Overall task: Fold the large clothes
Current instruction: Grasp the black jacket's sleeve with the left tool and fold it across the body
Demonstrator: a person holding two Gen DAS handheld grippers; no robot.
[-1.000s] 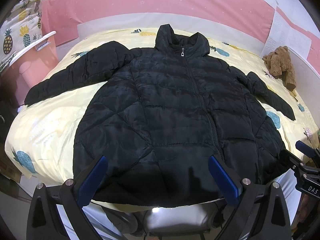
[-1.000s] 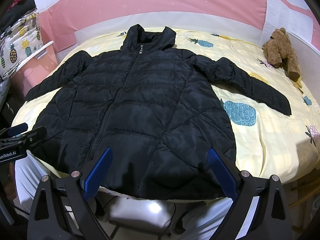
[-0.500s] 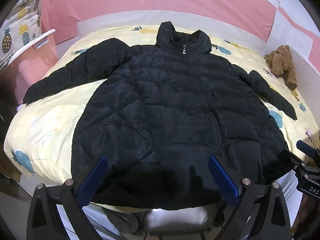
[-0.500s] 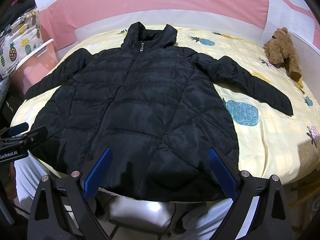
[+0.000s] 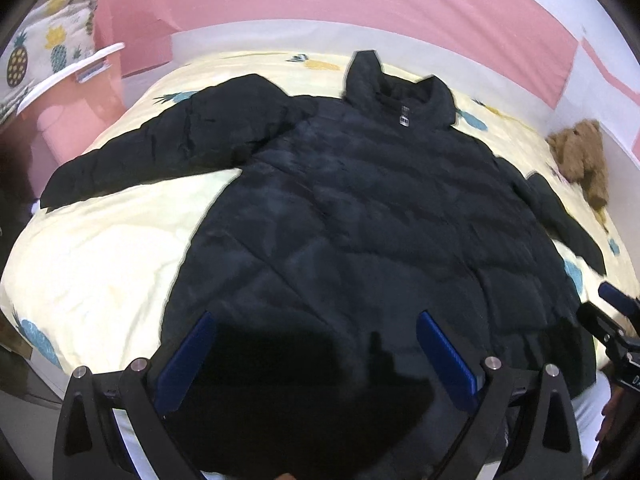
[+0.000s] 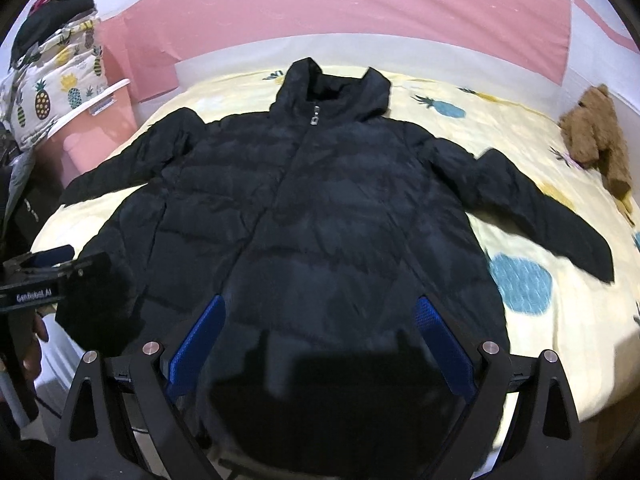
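Note:
A black quilted puffer jacket (image 5: 360,220) lies flat, front up and zipped, on a yellow pineapple-print bed (image 5: 100,248), sleeves spread to both sides. It also shows in the right wrist view (image 6: 320,208). My left gripper (image 5: 316,356) is open and empty, its blue pads over the jacket's hem. My right gripper (image 6: 320,344) is open and empty, over the hem further right. The left gripper shows at the left edge of the right wrist view (image 6: 48,276); the right gripper shows at the right edge of the left wrist view (image 5: 612,320).
A brown teddy bear (image 6: 596,132) lies at the bed's far right. A pink container with a white lid (image 6: 96,120) stands left of the bed, with pineapple-print bedding (image 6: 52,80) stacked behind it. A pink wall (image 6: 340,20) backs the bed.
Both grippers have moved forward and lower toward the jacket's hem, so the jacket looks larger. Both grippers stay open and the jacket has not moved.

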